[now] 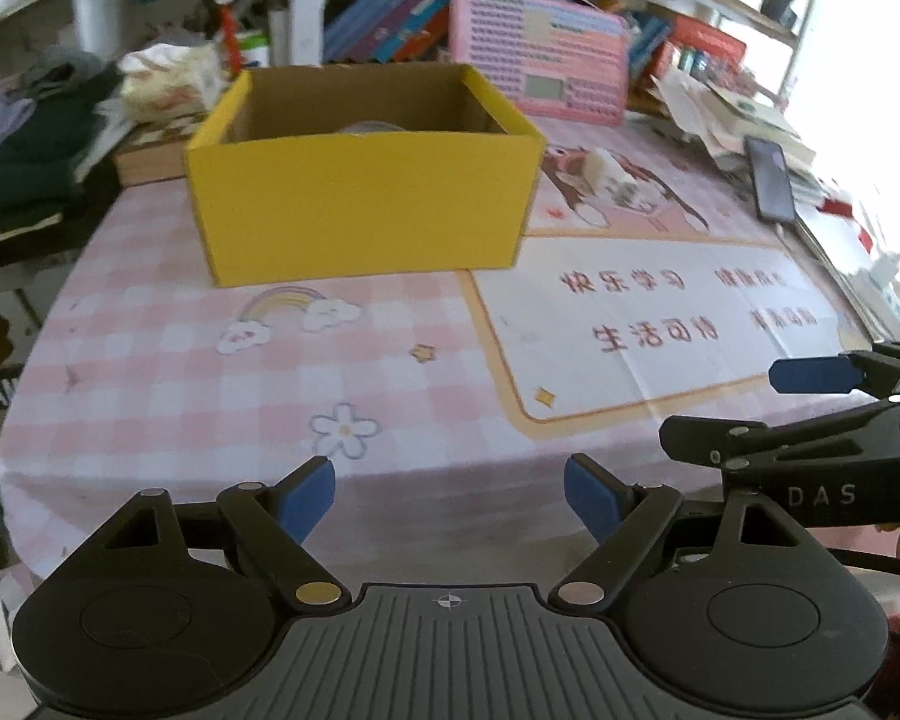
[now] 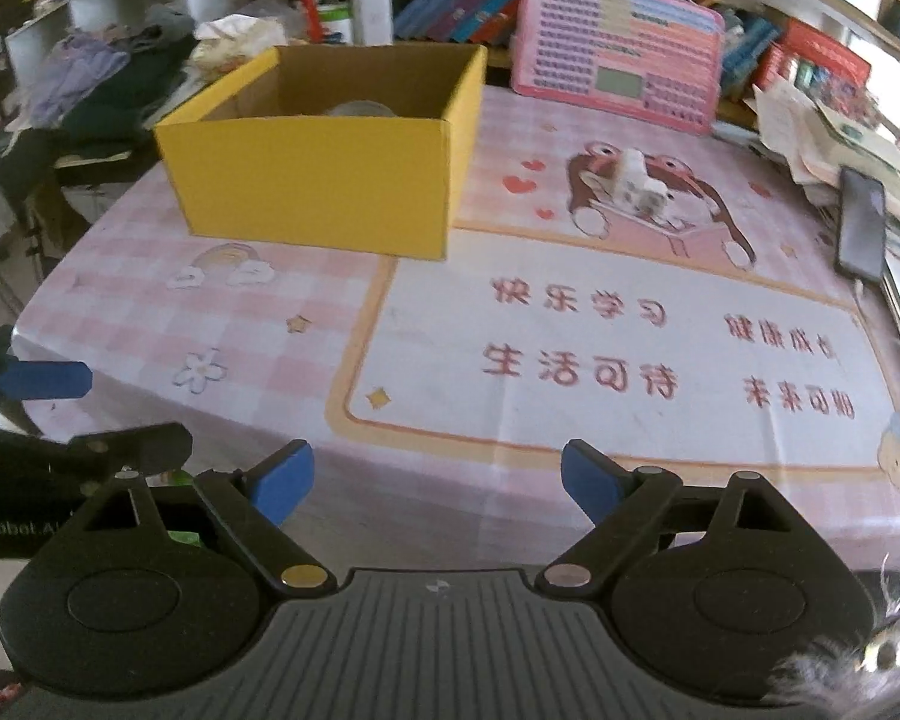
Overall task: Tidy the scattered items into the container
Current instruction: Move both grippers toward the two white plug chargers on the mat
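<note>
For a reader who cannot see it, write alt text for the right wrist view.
An open yellow box sits on a pink checked tablecloth, a small white item lying to its right. The right gripper is open and empty near the table's front edge.

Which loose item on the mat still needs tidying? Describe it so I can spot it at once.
Start at the yellow box on the pink checked mat. To its right, on the printed brown cartoon animal, lies a small white blocky object. It is the only raised thing there; the dark phone lies flat further right.
</note>
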Motion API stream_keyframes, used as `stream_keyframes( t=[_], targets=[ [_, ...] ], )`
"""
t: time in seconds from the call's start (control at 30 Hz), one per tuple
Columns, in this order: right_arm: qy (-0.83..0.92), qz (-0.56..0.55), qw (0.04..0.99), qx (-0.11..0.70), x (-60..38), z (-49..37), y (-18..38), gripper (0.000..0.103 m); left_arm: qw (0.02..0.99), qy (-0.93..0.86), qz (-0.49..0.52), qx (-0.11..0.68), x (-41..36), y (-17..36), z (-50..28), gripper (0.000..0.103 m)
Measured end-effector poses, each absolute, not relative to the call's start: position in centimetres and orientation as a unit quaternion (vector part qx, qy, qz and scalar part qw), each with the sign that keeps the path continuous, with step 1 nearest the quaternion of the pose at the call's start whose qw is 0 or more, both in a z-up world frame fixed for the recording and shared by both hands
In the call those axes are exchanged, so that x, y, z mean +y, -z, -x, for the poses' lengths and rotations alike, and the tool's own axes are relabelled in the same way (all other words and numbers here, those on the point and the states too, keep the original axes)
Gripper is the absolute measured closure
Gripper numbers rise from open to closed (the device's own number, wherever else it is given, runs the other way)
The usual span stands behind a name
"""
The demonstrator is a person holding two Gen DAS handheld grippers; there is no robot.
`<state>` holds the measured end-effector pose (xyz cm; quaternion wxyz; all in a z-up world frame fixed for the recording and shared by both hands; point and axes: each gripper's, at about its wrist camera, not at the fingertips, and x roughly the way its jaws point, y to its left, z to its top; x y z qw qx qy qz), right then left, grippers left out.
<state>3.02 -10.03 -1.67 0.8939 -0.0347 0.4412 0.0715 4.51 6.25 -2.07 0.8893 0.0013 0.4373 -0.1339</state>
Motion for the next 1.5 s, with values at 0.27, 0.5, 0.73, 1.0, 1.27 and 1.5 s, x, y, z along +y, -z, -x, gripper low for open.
stream_keyframes(
  t=[0.27,0.5,0.73,1.0,1.27,1.5],
  targets=[
    [-0.032,0.023,0.889,0.456,-12.7,-2.6,2.3,0.013,0.875,0.175,-0.016,0.452,3.2,2.9,-5.7,0.017],
    [0.003,0.003,0.887,0.462,-16.1,-2.7,2.5,0.013,0.864,0.211,-0.035,0.456,-0.4,3.3,-7.0,0.017],
    [0.027,-0.02,0.896,0.444,-19.8,-3.8,2.1,0.013,0.866,0.232,-0.052,0.441,-3.7,3.1,-8.5,0.017],
    [0.022,-0.034,0.908,0.417,-23.3,-6.4,1.4,0.016,0.879,0.255,-0.078,0.394,-7.9,1.8,-10.4,0.017],
    [0.007,-0.064,0.918,0.392,-27.7,-10.3,0.6,0.027,0.889,0.249,-0.097,0.372,-12.1,1.0,-13.9,0.017],
    [-0.007,-0.083,0.917,0.389,-31.0,-14.1,1.1,0.032,0.904,0.211,-0.077,0.365,-14.5,0.7,-17.5,0.018]
  ],
)
